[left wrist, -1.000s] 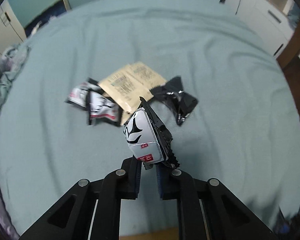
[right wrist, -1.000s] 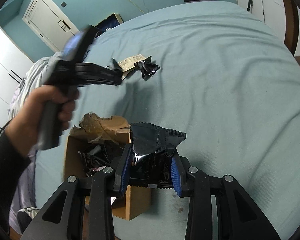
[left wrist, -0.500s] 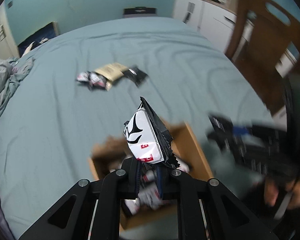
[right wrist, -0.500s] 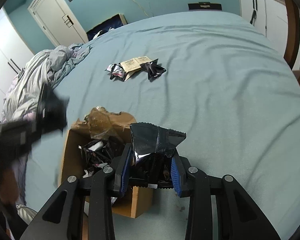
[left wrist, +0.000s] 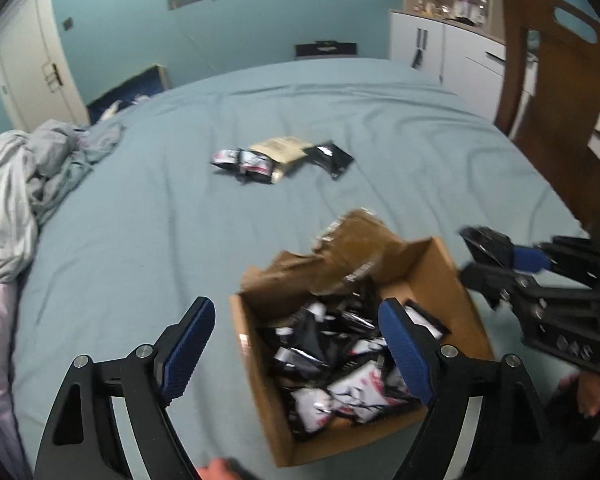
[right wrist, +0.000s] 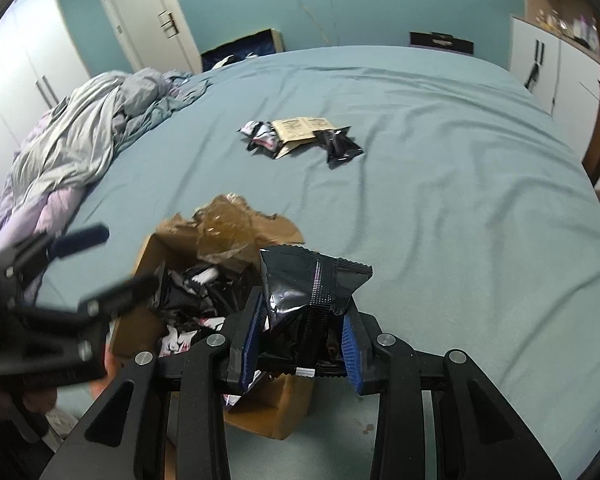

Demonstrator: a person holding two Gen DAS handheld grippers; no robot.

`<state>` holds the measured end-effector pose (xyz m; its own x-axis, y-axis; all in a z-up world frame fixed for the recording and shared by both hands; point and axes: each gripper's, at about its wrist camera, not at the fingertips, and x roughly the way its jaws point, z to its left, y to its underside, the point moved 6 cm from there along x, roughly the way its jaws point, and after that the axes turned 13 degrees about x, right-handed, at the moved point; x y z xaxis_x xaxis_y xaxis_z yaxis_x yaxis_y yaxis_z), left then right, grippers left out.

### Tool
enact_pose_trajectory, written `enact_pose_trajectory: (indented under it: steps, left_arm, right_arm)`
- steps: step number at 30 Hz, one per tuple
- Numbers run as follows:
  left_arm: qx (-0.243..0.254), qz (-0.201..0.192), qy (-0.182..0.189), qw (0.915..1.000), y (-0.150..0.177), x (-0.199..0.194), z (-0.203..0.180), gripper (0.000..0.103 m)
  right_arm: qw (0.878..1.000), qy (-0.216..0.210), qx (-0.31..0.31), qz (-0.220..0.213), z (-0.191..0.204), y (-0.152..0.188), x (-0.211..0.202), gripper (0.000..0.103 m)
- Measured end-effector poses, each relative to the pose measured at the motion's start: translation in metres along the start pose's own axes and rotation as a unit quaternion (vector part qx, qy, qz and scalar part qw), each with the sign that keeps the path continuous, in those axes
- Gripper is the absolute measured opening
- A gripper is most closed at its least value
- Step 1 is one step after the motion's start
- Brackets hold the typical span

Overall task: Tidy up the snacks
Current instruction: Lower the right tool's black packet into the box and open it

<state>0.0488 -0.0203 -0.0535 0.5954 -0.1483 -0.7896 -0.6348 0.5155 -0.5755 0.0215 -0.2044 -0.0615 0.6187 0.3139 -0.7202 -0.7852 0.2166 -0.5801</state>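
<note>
Black foil snack packet [right wrist: 312, 288] is sitting clamped upright in the right tool [right wrist: 300, 340], beside the cardboard box [left wrist: 260, 380]. The left tool [left wrist: 296, 344] is hanging spread apart, empty, over that box, whose packets [left wrist: 340, 360] are lying just beneath it.

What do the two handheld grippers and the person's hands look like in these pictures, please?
Both the left gripper and the right gripper are matte black angular frames with triangular cut-outs and round silver bolts. Each carries two fingers faced with ribbed blue pads. No cables or markings show. Only slivers of bare skin are visible; sleeves cannot be made out.
</note>
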Motion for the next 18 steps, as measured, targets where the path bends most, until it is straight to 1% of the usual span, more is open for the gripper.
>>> enact_pose_trajectory:
  steps: [1, 3, 4, 6, 8, 10, 14, 16, 18]
  left_arm:
    - [0.002, 0.001, -0.018, 0.9998, 0.000, 0.000, 0.004, 0.085]
    - [-0.006, 0.003, -0.036, 0.9993, 0.001, 0.002, 0.011, 0.085]
    - [-0.017, 0.006, -0.042, 0.9990, 0.002, 0.002, 0.018, 0.085]
    - [-0.034, 0.008, -0.044, 0.9984, 0.004, 0.002, 0.026, 0.085]
    - [-0.038, 0.010, -0.042, 0.9983, 0.007, 0.003, 0.028, 0.085]
    - [-0.036, 0.017, -0.050, 0.9980, 0.010, 0.004, 0.029, 0.085]
    - [-0.025, 0.020, -0.051, 0.9982, 0.010, 0.006, 0.026, 0.085]
    - [-0.018, 0.023, -0.059, 0.9979, 0.010, 0.008, 0.024, 0.085]
    - [-0.016, 0.025, -0.060, 0.9978, 0.011, 0.009, 0.024, 0.085]
  right_arm:
    - [1.000, -0.003, -0.007, -0.001, 0.003, 0.002, 0.000, 0.033]
    - [1.000, -0.010, -0.021, 0.000, 0.010, 0.004, 0.000, 0.033]
    - [1.000, -0.013, -0.026, 0.001, 0.012, 0.006, 0.000, 0.033]
    - [0.999, -0.025, -0.037, 0.010, 0.018, 0.010, 0.001, 0.033]
    - [0.998, -0.037, -0.046, 0.018, 0.024, 0.014, 0.001, 0.034]
    - [0.997, -0.045, -0.059, 0.023, 0.029, 0.016, 0.001, 0.034]
    - [0.995, -0.047, -0.074, 0.037, 0.034, 0.021, 0.006, 0.034]
    - [0.996, -0.043, -0.071, 0.044, 0.034, 0.022, 0.010, 0.035]
    - [0.996, -0.041, -0.071, 0.042, 0.034, 0.023, 0.012, 0.035]
